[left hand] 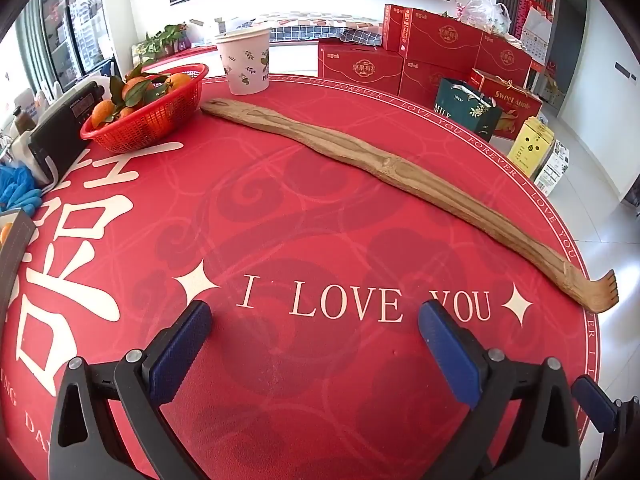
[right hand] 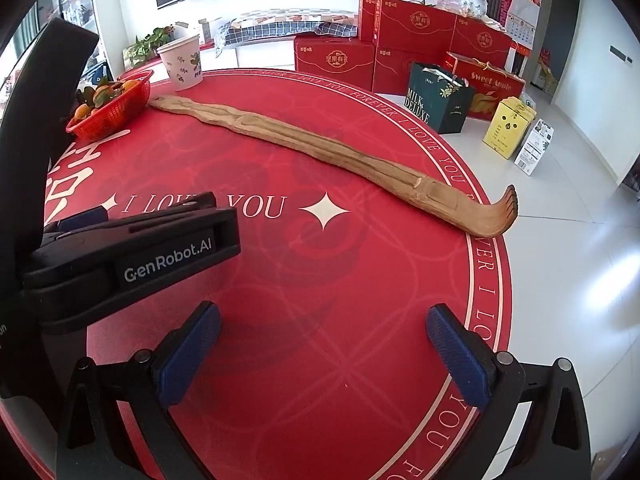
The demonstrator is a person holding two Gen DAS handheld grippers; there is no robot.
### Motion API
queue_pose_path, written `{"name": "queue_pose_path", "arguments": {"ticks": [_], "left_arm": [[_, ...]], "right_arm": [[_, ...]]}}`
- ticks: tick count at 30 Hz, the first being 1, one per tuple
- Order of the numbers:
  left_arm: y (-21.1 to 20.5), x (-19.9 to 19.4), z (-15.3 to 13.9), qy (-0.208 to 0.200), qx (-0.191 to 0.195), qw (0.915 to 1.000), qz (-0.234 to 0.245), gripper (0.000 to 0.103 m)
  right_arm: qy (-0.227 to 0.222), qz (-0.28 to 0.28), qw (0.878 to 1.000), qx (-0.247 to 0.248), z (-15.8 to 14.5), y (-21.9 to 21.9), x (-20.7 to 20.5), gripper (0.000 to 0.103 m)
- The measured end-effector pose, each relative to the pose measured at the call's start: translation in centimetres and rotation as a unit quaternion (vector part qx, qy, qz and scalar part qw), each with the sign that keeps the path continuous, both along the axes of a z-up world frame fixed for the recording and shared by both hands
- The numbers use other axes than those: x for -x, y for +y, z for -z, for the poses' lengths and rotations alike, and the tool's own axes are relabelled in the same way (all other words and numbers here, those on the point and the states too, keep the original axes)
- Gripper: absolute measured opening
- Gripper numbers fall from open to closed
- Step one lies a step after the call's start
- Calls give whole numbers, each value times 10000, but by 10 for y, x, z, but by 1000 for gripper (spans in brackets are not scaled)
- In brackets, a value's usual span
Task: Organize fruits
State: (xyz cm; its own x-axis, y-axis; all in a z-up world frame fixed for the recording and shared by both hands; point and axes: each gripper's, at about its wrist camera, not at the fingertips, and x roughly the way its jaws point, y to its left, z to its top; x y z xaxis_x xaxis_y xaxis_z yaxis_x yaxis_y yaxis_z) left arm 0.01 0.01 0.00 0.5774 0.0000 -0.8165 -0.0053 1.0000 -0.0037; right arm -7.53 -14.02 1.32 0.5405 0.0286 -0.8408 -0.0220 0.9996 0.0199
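Both grippers, left gripper (left hand: 314,320) and right gripper (right hand: 324,322), hang wide open and empty over the table (left hand: 320,208), oranges (left hand: 102,112) piled in the basket (left hand: 152,120) far ahead-left, ready for sorting.

Beyond the blue fingers (left hand: 180,352), the desk (left hand: 320,208) is red with cream lettering. Oranges (left hand: 102,112) fill a red mesh basket (left hand: 148,120).

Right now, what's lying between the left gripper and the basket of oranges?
Only bare red tablecloth with white lettering lies between the open left gripper and the red basket of oranges, as the left wrist view shows.
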Motion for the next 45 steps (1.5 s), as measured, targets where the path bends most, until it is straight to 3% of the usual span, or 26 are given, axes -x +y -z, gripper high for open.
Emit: {"name": "queue_pose_path", "arguments": {"ticks": [45], "left_arm": [[0,0,0,0,-1,10000,2,103]], "right_arm": [[98,320,9994,32,1,-2,-2,103]]}}
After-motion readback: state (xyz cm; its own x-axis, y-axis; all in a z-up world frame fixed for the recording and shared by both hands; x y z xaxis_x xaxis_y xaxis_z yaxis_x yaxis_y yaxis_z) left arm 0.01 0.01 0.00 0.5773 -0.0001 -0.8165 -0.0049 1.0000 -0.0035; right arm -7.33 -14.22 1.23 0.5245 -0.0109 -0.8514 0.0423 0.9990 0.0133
